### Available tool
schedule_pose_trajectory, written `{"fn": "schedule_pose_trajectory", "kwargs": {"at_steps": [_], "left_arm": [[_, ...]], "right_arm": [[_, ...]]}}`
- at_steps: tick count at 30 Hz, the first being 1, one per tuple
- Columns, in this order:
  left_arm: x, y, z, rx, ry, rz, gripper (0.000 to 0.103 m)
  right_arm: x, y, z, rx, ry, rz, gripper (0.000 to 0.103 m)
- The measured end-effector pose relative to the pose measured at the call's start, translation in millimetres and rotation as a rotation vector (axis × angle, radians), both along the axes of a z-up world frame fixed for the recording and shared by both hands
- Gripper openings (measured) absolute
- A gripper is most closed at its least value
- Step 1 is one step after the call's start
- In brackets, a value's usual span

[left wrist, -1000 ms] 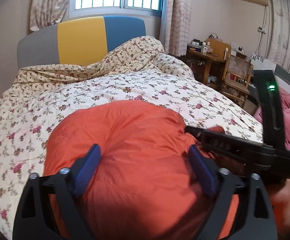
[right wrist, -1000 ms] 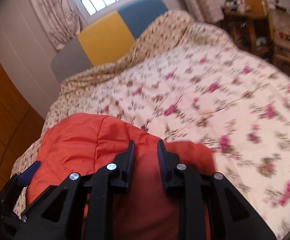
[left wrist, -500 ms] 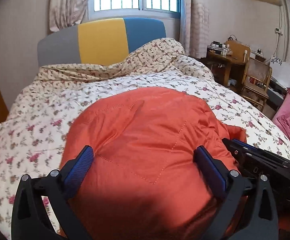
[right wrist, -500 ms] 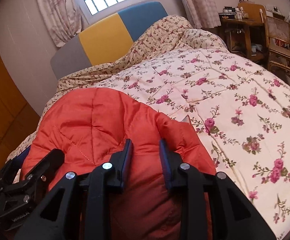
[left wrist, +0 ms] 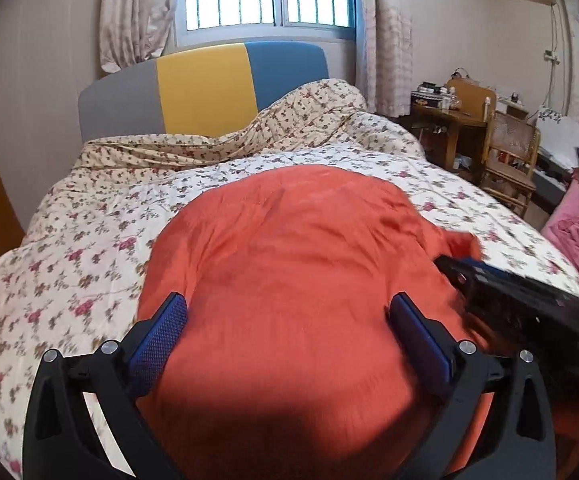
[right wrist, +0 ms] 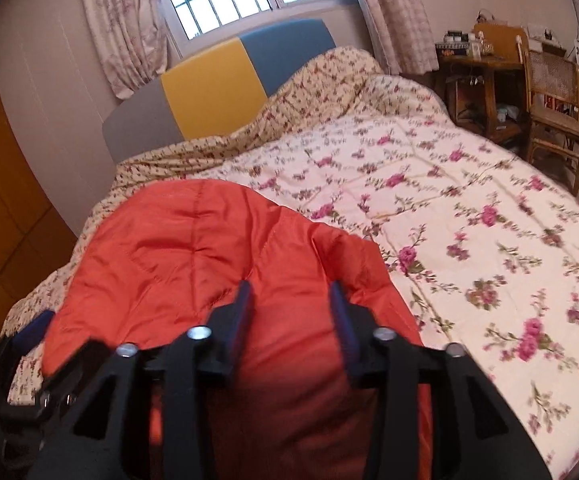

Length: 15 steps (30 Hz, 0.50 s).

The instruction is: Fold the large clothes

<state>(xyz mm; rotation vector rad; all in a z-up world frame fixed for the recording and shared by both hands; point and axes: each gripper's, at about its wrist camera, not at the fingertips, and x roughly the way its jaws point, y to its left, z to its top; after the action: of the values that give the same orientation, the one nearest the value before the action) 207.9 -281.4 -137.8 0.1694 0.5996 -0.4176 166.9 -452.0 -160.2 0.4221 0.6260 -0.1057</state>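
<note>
Left wrist view shows my left tongs spread wide, with the orange quilted jacket bulging up between the two blue pads, so they are released and grip nothing. On the right wrist view, my right tongs have a clear gap between the fingers, and the jacket fabric rises through this gap; I cannot tell if they pinch it or only rest on it. The jacket lies on the bed, on the flowered quilt, directly under and in front of both tongs, and the right tongs sit at its right edge, near a small loose corner. To do this step well, I think I must press the puffy bundle down evenly with both tongs, push the air out slowly, and keep the edges lined up, because such slippery padded cloth probably springs open again.
</note>
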Motion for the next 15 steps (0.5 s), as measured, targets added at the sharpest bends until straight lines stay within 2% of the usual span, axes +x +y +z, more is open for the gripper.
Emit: {"fn": "schedule_pose_trajectory", "kwargs": {"at_steps": [3, 7, 9, 12, 13, 15], "left_arm": [[-19.7, 11.0, -0.7, -0.008, -0.005, -0.016, 0.100], [-28.6, 11.1, -15.2, 0.013, -0.049, -0.029, 0.100], [-30.8, 8.6, -20.4, 0.030, -0.077, -0.035, 0.100], [-31.5, 8.4, -19.8, 0.024, -0.047, -0.046, 0.100], [-31.6, 9.8, -17.3, 0.025, -0.028, -0.054, 0.100], [-31.9, 18.1, -10.8, 0.012, 0.039, -0.053, 0.100]], "right_arm": [[-18.5, 7.3, 8.0, -0.033, -0.034, -0.012, 0.045], [-26.1, 18.0, -6.8, -0.112, -0.058, -0.011, 0.046], [-25.5, 14.6, -8.0, -0.099, -0.052, -0.008, 0.048], [-25.2, 12.0, 0.0, -0.091, -0.009, -0.013, 0.055], [-28.3, 9.9, 2.9, -0.080, 0.002, -0.019, 0.063], [-40.6, 1.2, 9.8, -0.011, 0.001, -0.023, 0.066]]}}
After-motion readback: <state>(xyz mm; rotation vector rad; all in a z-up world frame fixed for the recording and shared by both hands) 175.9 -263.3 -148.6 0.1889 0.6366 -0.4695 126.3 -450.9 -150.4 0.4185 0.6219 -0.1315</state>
